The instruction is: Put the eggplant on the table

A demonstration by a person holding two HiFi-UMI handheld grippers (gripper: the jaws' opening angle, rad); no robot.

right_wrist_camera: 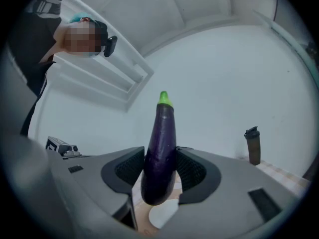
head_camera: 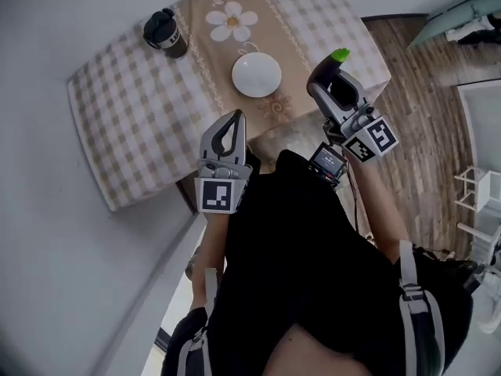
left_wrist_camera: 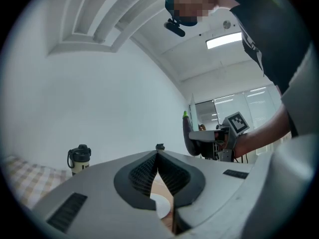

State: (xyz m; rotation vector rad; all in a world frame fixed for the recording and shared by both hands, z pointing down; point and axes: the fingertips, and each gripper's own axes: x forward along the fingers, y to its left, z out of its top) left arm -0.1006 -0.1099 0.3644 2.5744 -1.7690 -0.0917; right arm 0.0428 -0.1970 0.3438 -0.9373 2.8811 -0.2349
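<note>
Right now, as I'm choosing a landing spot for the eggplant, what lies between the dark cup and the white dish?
Nothing: in the head view only bare tablecloth runs between the dark cup and the white dish.

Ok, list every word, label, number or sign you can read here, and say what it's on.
No text reads clearly.
Black lidded tumbler: pale label, too blurred to read.
Small black screen beside the right marker cube: too small to read.
Left marker cube and the right one: black-and-white square patterns, no letters.
</note>
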